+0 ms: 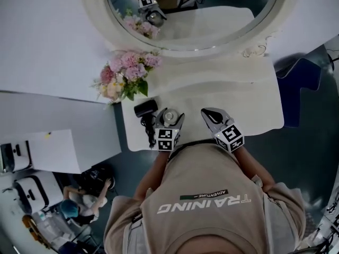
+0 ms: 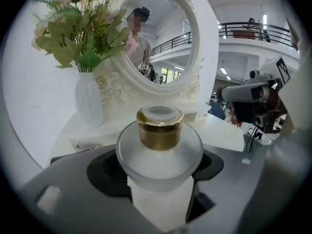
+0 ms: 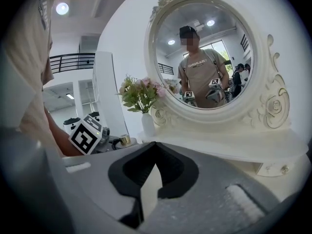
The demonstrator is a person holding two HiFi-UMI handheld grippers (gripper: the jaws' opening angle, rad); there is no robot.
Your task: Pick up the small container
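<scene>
Clasping the small container [image 2: 159, 145], left gripper [image 1: 170, 116] beside closed right gripper [image 1: 206, 113].

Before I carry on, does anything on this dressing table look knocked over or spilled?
Nothing stands out. The small container sits upright in the left gripper, the vase stands straight, and no spill shows on the table.

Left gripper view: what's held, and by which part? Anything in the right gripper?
The small frosted container with a gold cap, clamped by its lower body beneath the wide shoulder. The right gripper holds nothing.
</scene>
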